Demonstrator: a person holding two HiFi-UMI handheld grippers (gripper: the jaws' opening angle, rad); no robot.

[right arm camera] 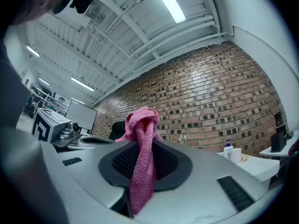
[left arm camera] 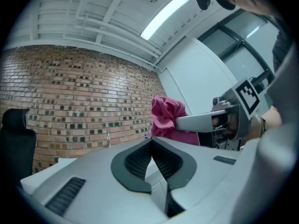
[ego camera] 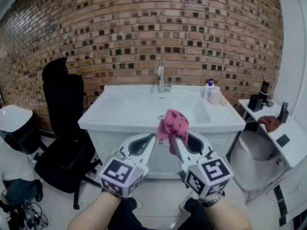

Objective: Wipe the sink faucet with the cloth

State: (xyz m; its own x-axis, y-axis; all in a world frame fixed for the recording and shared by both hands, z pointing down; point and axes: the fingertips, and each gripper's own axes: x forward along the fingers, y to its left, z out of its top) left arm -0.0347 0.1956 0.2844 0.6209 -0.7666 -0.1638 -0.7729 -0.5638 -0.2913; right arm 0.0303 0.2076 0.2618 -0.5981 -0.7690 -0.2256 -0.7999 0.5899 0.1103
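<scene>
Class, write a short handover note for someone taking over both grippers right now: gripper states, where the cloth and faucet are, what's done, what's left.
Left gripper: shut, empty.
Right gripper: shut on the pink cloth, which bunches up above its jaws.
Faucet: at the back of the white sink, against the brick wall. The cloth is held in front of the sink, well short of the faucet.
Done: cloth is in the gripper.
Left: carry the cloth to the faucet and wipe it.

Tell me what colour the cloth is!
Pink; the cloth shows best in the right gripper view.
</scene>
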